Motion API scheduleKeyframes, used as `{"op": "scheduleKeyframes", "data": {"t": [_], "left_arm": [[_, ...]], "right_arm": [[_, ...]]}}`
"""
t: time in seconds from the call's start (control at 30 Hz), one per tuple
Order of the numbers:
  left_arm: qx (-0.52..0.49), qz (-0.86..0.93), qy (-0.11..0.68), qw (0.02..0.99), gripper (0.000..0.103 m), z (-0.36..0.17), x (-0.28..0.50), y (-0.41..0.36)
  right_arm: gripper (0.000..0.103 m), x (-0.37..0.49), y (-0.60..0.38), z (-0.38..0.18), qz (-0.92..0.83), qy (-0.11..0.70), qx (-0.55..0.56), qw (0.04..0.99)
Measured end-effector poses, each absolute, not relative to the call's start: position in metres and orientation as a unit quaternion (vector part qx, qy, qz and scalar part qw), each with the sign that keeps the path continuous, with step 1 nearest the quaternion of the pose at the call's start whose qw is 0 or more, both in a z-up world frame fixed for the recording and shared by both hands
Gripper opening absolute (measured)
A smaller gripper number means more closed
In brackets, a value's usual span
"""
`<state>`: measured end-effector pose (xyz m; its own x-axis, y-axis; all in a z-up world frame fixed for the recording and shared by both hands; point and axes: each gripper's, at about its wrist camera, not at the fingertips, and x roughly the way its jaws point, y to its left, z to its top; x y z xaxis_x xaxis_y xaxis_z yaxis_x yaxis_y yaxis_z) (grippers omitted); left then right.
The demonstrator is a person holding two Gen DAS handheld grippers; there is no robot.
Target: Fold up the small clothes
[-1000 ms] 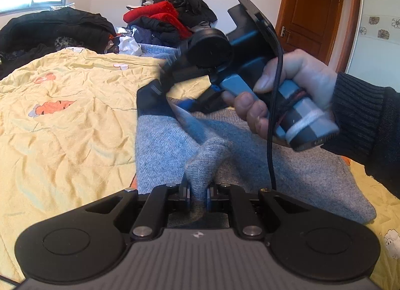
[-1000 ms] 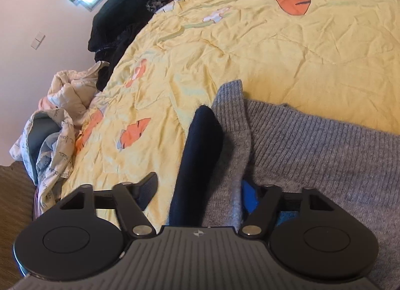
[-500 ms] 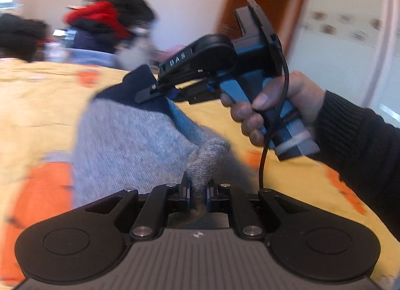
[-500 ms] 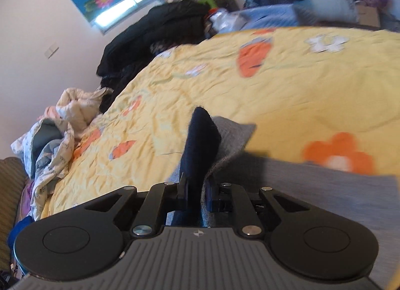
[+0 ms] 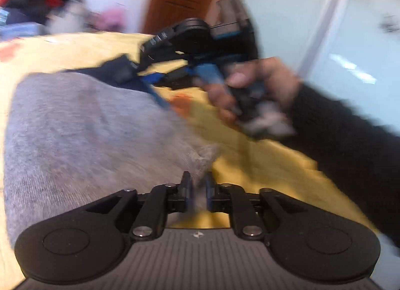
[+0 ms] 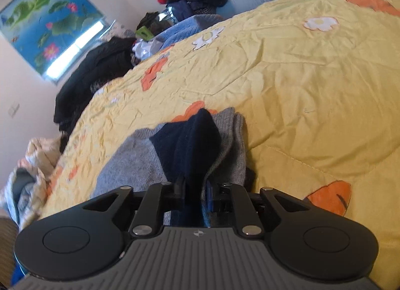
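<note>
Gripped grey sweater (image 5: 82, 124) on yellow quilt (image 6: 300, 84): left gripper (image 5: 197, 188) at six o'clock, right gripper (image 6: 197, 190) at twelve, jaws easing apart.

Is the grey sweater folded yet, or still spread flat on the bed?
Partly folded, not finished: in the right wrist view the grey sweater is doubled over itself, its navy edge bunched up on the yellow bedspread.

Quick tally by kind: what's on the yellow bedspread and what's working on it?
Garments on the bedspread: 1, grey knit with navy trim
Grippers: 2, left gripper and right gripper, both with jaws opening, cloth still between them
Hands in view: 1, right hand
Total: 4
</note>
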<state>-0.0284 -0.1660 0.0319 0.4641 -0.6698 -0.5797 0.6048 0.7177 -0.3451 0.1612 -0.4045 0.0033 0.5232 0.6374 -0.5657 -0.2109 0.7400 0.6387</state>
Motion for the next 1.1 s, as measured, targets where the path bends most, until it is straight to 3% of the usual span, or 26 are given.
{"op": "scheduleKeyframes", "data": {"t": [0.07,0.1,0.13,0.17,0.3,0.47,0.57,0.6,0.63,0.67,0.7,0.77,1.1], "left_arm": [[-0.069,-0.407,0.360,0.837,0.049,0.048,-0.034,-0.136],[-0.083,-0.406,0.345,0.842,0.079,0.057,-0.036,-0.116],[-0.097,-0.394,0.324,0.855,0.098,0.064,-0.037,-0.098],[-0.115,-0.374,0.296,0.871,0.099,0.071,-0.036,-0.077],[-0.170,-0.254,0.280,0.910,0.099,0.073,0.025,-0.027],[-0.360,-0.180,0.389,0.828,0.098,0.011,0.120,0.011],[-0.367,-0.187,0.422,0.807,0.097,-0.010,0.145,-0.003],[-0.364,-0.192,0.419,0.810,0.083,-0.010,0.151,-0.010],[-0.355,-0.190,0.424,0.811,0.044,-0.010,0.157,-0.015],[-0.336,-0.178,0.442,0.812,0.038,-0.010,0.166,-0.022],[-0.328,-0.172,0.449,0.813,0.036,-0.012,0.166,-0.022],[-0.313,-0.175,0.442,0.822,0.031,-0.005,0.165,-0.019],[-0.231,-0.106,0.406,0.878,0.028,0.060,0.188,0.054]], "right_arm": [[0.068,0.153,-0.424,0.010,0.236,0.386,0.305,0.838],[0.076,0.146,-0.436,0.013,0.232,0.363,0.325,0.842],[0.088,0.141,-0.446,0.013,0.231,0.351,0.339,0.842],[0.089,0.138,-0.450,0.011,0.235,0.351,0.345,0.838],[0.089,0.144,-0.441,-0.008,0.228,0.397,0.315,0.831],[0.088,0.156,-0.417,-0.018,0.248,0.413,0.321,0.815],[0.089,0.160,-0.398,-0.016,0.264,0.416,0.302,0.816],[0.088,0.158,-0.393,-0.015,0.266,0.413,0.293,0.820],[0.077,0.156,-0.389,-0.014,0.261,0.408,0.280,0.829],[0.051,0.156,-0.383,-0.015,0.256,0.412,0.267,0.833],[0.044,0.155,-0.377,-0.018,0.256,0.416,0.255,0.835],[0.040,0.148,-0.368,-0.015,0.258,0.403,0.240,0.845],[0.038,0.174,-0.298,0.013,0.322,0.375,0.287,0.821]]}}
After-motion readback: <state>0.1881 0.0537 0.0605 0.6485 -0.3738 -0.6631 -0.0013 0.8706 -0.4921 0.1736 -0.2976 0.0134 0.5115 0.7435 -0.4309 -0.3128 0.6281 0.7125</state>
